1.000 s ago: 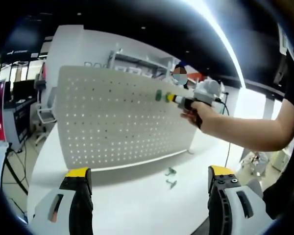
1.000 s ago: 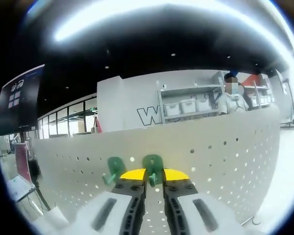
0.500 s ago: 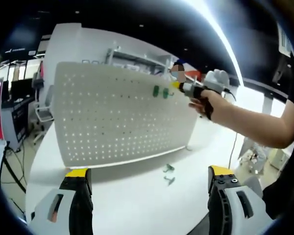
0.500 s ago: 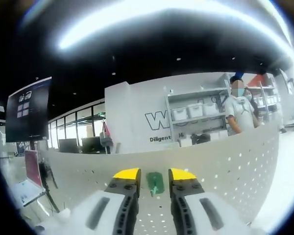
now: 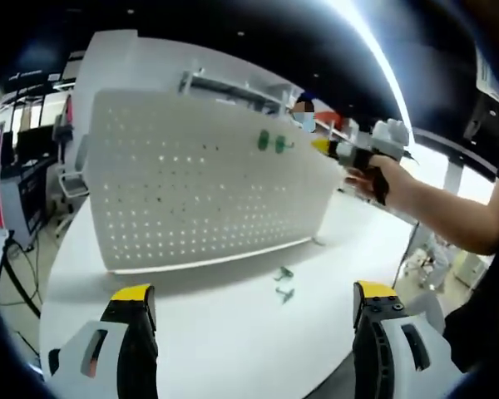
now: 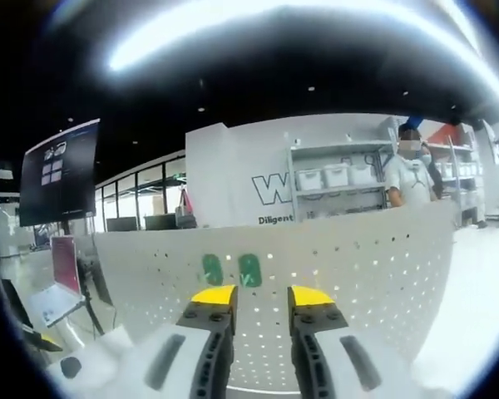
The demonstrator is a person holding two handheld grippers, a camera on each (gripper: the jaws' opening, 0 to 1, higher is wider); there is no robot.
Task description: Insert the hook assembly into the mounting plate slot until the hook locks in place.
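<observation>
In the left gripper view the left gripper [image 5: 254, 312] hangs over the white table [image 5: 191, 332], its yellow-tipped jaws spread wide with nothing between them. Beyond it the pegboard [image 5: 191, 191] stands upright on the table. Two green hooks [image 5: 271, 142] sit side by side high on the board, toward its right end. Two spare hooks [image 5: 283, 283] lie loose on the table in front of the board, between the left gripper's jaws as seen but well beyond them. To the right, a hand [image 5: 374, 179] holds the right gripper [image 5: 320, 147], whose yellow tip is just right of the mounted hooks and apart from them.

In the right gripper view the board [image 6: 358, 274] spans the picture. The two green hooks [image 6: 230, 269] sit on it just above the right gripper [image 6: 261, 298], the right one over the gap, the left one above the left jaw. The jaws are slightly parted and grip nothing. A person [image 6: 409, 174] stands behind the board at right, near shelves [image 6: 333, 179].
</observation>
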